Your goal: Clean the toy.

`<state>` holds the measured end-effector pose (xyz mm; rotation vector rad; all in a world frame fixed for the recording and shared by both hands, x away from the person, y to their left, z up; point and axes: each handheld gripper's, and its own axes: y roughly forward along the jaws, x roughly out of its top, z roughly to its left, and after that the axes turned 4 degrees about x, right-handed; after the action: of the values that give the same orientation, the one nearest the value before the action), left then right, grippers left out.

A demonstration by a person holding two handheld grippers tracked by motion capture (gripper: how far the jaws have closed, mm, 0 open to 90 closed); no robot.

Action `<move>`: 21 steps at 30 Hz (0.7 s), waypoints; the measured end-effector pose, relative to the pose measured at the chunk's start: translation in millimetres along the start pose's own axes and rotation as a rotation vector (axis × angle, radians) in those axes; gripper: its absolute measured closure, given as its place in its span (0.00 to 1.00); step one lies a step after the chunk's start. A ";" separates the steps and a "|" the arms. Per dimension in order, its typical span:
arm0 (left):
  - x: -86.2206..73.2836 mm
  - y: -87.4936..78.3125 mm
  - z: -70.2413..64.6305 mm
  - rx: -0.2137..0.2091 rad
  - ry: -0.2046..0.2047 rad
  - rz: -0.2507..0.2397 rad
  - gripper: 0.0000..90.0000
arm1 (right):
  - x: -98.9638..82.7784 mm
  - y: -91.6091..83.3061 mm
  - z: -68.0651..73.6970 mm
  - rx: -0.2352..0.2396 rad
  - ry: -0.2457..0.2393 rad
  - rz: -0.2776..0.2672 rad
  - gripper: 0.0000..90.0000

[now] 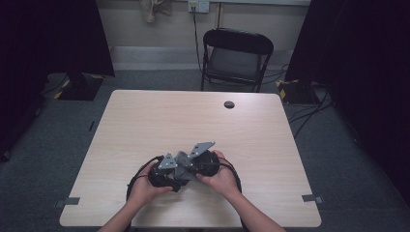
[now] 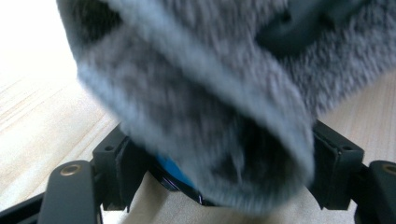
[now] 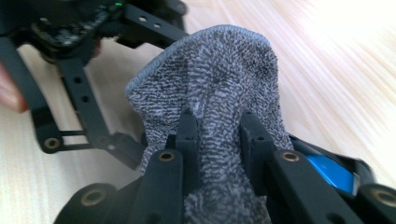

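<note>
We see both tools meeting low over the near middle of the bench (image 1: 145, 121). The right tool (image 3: 218, 133) has its jaws pinched tight on a grey towel (image 3: 210, 79), cloth bunched between the pads. The left tool (image 2: 219, 172) stands with jaws wide, the same towel filling the gap and something blue (image 2: 173, 169) tucked under it; we cannot tell whether its pads press. In the high view the two tools sit touching, a hand (image 1: 145, 188) behind each.
</note>
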<state>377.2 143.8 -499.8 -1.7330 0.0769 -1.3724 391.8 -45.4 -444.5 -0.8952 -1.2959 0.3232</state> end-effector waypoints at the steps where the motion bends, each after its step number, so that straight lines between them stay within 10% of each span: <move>1: 0.0 0.0 0.0 0.000 0.000 0.000 0.27 | 0.5 1.5 1.3 0.010 -0.003 -0.001 0.82; 21: 0.0 0.0 0.0 0.000 0.000 0.000 0.27 | -1.4 3.3 -4.5 0.004 -0.006 0.017 0.82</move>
<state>377.2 143.8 -499.9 -1.7336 0.0765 -1.3724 396.5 -46.0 -447.9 -0.9026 -1.2934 0.3424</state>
